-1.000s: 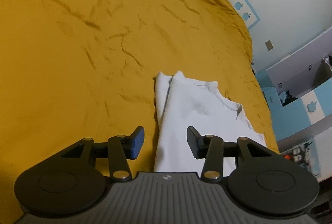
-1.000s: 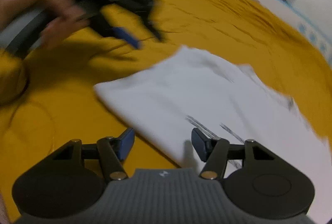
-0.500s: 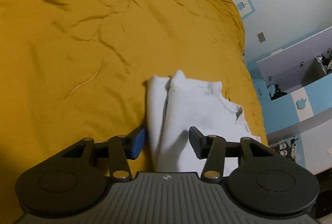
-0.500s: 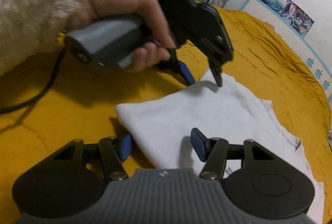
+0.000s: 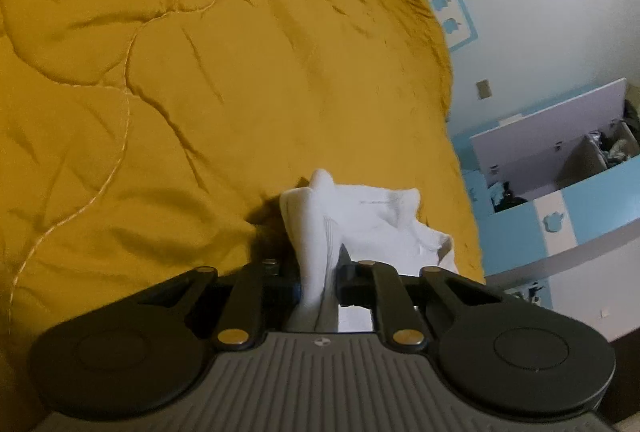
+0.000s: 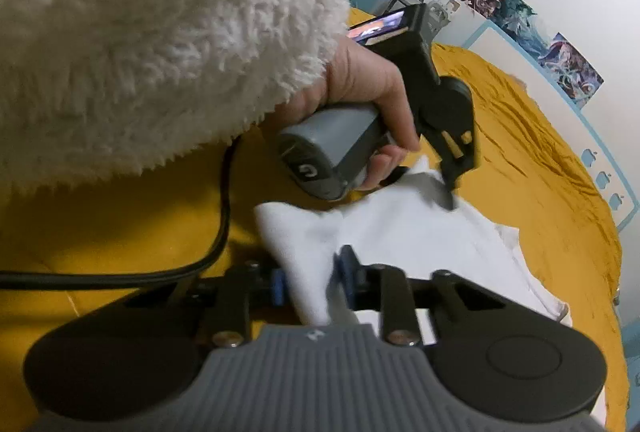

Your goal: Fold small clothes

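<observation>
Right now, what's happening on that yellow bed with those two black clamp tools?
A person is folding a small white garment on the yellow bedspread. The left gripper and the right gripper have each just closed on a bunched edge of the cloth. Both now pinch it, ready to lift or fold it.

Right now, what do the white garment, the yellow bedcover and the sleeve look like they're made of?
White garment: thin, soft matte knit, probably cotton; it bunches where each gripper pinches it. Yellow bedcover: padded quilted fabric with a slight sheen, stitched seams and creases visible. Sleeve: cream, shaggy fleece or faux fur, with a long fluffy pile.
</observation>
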Tool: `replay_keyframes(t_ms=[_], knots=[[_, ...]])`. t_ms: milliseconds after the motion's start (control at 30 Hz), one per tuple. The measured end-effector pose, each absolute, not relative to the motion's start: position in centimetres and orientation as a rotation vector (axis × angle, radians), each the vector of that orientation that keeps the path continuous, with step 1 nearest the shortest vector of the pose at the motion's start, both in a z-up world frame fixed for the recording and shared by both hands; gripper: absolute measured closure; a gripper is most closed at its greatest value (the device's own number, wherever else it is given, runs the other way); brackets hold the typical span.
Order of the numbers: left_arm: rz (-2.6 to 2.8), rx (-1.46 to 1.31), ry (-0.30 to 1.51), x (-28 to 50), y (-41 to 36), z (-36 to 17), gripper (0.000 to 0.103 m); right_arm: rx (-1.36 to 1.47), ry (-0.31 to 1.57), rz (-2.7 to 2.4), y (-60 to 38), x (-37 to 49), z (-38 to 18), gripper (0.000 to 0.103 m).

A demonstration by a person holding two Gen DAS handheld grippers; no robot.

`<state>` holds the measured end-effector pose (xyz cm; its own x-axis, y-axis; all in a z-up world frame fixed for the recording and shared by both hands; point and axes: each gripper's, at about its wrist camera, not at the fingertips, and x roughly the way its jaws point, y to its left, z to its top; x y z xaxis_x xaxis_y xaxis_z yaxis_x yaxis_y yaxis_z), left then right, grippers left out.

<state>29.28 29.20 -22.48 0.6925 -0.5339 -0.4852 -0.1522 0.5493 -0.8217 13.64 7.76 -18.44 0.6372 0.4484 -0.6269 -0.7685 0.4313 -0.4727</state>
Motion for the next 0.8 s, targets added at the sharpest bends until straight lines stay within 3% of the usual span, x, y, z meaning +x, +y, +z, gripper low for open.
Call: replay_keyframes(t_ms=[167,500,800], knots=[[-0.251,-1.023,0.770,28.7,29.3,-22.0,0.089,-0.717,0.477,0.785,6.9,14.7,-17.2,0.096],[-0.257,-1.061,0.736,29.2,27.1,-17.0,0.089,-0.393,0.509,0.757,1.9,16.7,-12.6,0.096],[-0.278,-0.973,0.792,32.2,20.8,-11.5,0.089,-0.050,0.535,0.564,-8.9,18.9,-8.4,0.096]])
